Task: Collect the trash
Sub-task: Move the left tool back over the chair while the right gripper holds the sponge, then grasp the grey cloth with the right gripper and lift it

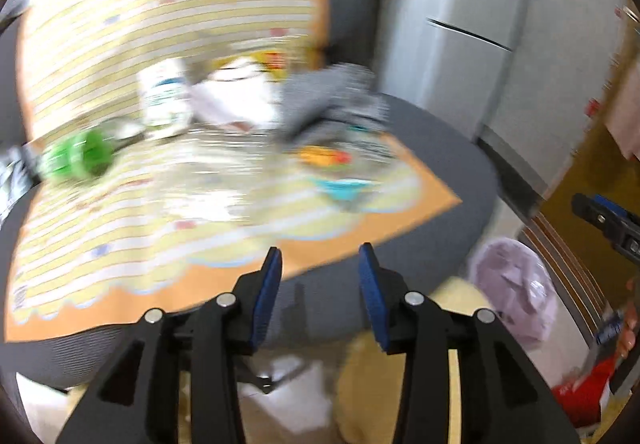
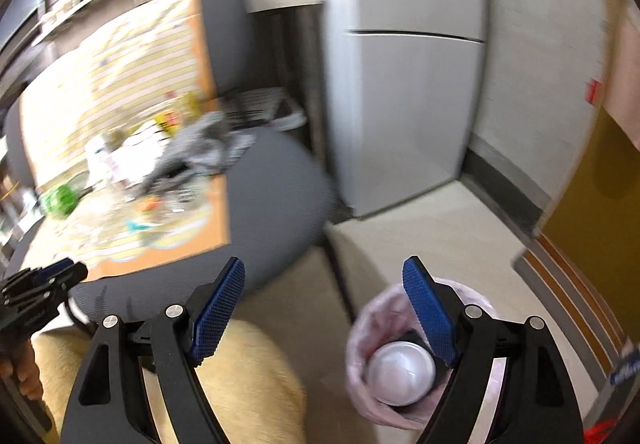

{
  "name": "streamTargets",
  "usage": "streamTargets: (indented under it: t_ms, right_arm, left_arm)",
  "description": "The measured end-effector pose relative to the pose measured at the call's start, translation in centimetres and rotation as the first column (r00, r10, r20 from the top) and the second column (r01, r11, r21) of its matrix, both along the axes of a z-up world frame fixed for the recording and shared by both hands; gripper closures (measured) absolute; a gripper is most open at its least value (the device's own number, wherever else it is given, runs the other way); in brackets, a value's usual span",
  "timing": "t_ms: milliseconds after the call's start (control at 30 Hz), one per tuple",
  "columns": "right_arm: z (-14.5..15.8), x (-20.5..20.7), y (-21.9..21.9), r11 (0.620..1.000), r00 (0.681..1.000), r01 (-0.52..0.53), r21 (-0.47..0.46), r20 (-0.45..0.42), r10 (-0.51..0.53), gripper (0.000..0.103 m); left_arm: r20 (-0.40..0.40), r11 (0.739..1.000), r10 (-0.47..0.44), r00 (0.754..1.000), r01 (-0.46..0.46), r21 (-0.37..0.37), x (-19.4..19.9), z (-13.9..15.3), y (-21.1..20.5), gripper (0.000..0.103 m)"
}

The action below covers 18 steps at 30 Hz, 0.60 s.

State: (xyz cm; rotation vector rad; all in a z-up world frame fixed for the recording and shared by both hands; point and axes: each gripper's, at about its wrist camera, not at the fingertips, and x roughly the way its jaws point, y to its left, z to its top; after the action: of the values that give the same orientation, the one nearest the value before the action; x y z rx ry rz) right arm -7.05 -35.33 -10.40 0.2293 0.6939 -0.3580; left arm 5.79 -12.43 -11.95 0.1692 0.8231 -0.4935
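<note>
Right wrist view showed a can (image 2: 400, 372) standing upright inside the bin (image 2: 360, 328), just beside your wide-open, empty right gripper (image 2: 324, 310).

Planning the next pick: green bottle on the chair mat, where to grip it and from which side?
Grip the green bottle across its round body, a judgement given the blur. It lies on its side at the left edge of the striped mat, clear of the pile of wrappers. The left gripper is nearest with jaws open, so come from above, jaws straddling the body across its long axis.
</note>
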Motion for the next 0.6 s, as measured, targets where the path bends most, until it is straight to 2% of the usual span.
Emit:
streamTargets:
  t_ms: [67, 333, 467, 600]
  right_arm:
    - [0.3, 1.9, 1.6, 0.998, 0.998, -0.064, -0.014, 0.003, 0.064, 0.022]
    - [1.2, 11.0, 4.9, 0.968, 0.97, -0.242, -0.071, 0.009, 0.243, 0.02]
    - [0.8, 16.8, 5.5, 0.945, 0.949, -0.314, -0.088, -0.007, 0.315, 0.019]
    - [-0.8, 24.0, 5.5, 0.933, 0.933, -0.357, -0.055, -0.077, 0.352, 0.017]
  left_arm:
    - [0.01, 0.998, 0.064, 0.998, -0.064, -0.002, 1.2, 0.4, 2.0, 0.058]
    - [0.042, 0.973, 0.233, 0.972, -0.233, -0.005, 6.0, 1.7, 7.2, 0.058]
    - [0.037, 0.968, 0.25, 0.968, -0.25, 0.003, 7.9, 1.7, 7.6, 0.058]
    - [0.044, 0.97, 0.241, 0.97, -0.242, 0.017, 10.1, 1.3, 6.9, 0.058]
